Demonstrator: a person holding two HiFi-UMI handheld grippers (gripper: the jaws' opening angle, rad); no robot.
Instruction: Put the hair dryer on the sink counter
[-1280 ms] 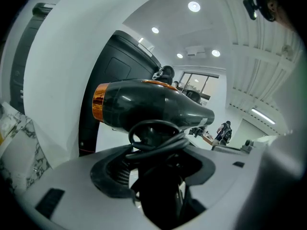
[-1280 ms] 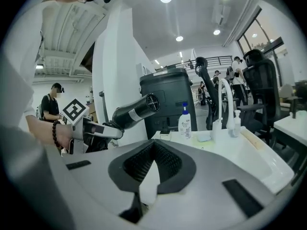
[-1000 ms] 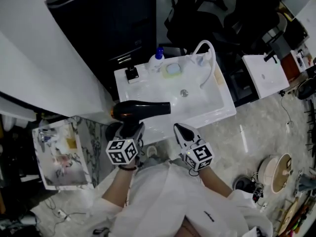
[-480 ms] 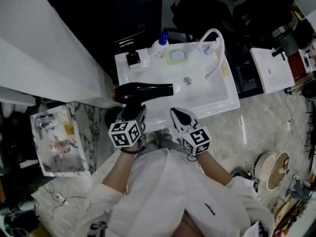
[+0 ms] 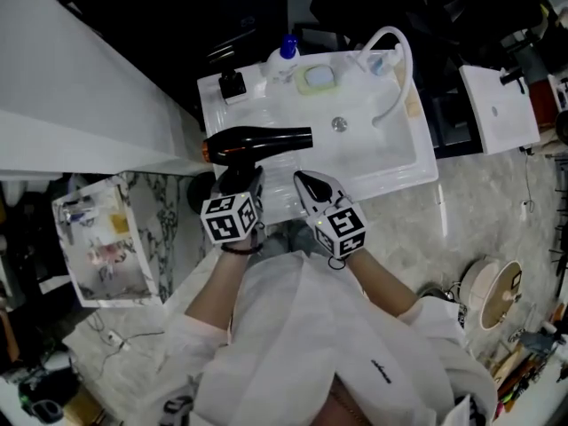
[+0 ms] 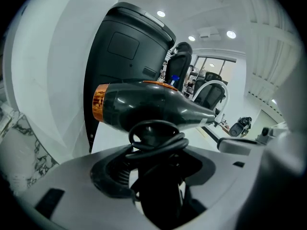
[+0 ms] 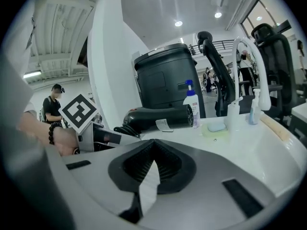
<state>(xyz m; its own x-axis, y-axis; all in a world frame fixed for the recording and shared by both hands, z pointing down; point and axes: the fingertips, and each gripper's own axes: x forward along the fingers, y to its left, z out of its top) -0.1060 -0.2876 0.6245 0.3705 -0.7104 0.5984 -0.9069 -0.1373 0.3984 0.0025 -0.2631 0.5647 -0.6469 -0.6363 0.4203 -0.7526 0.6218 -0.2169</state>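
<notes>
The left gripper [image 5: 240,180] is clamping its fingers on the handle of the hair dryer [image 5: 257,142], which is hanging level over the left front part of the white sink tabletop [image 5: 222,114], its nozzle pointing toward the basin [image 5: 364,147]. Whether it is touching the surface, I cannot tell. The right gripper [image 5: 307,185] is waiting just beside it, its fingers pressed together on nothing. The danger, I judge, is lying in the shapes. The dryer is a glossy, rounded black barrel with a copper-coloured ring at its rear, and on that slick glazed ledge it could go rolling into the basin or over the outer edge. The rubbery cord [image 6: 158,137], looping round the handle, may also be catching on the fingers at release.
</notes>
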